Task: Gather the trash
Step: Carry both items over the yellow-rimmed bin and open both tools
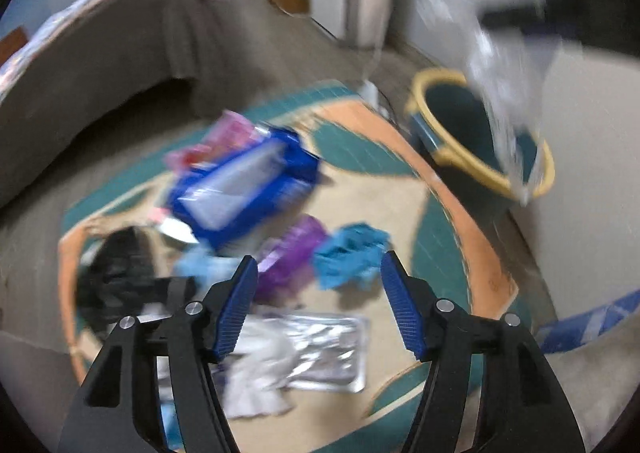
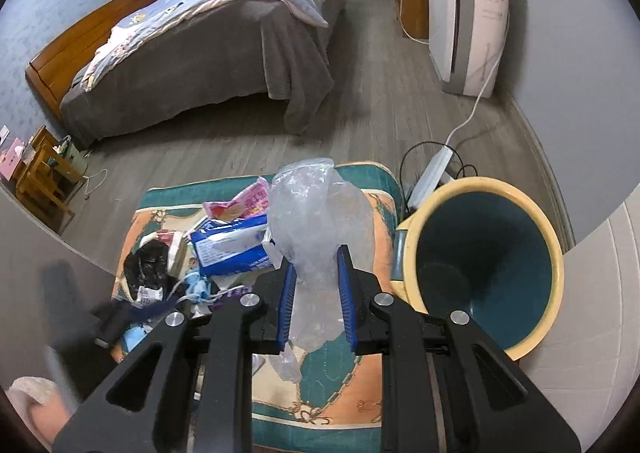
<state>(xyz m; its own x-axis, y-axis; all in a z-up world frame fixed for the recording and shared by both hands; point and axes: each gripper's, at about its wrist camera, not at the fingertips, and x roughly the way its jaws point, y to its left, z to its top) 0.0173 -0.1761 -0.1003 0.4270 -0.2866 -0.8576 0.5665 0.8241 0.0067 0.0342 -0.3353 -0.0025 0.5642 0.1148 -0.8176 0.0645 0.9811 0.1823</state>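
My right gripper (image 2: 317,261) is shut on a clear crumpled plastic bag (image 2: 316,221) and holds it above the rug, left of the teal bin with a yellow rim (image 2: 486,261). In the blurred left wrist view the same bag (image 1: 500,93) hangs over the bin (image 1: 452,121). My left gripper (image 1: 319,265) is open and empty above the trash pile: a blue wrapper pack (image 1: 244,181), a purple wrapper (image 1: 296,249), a crumpled blue piece (image 1: 348,257), a silver foil packet (image 1: 320,349), white tissue (image 1: 256,381) and a black bag (image 1: 116,269).
The trash lies on a teal and orange rug (image 2: 344,385). A bed (image 2: 208,53) stands behind it, an air purifier (image 2: 468,21) at the back right, and a power strip with cables (image 2: 436,165) lies behind the bin. A wooden side table (image 2: 44,173) is at the left.
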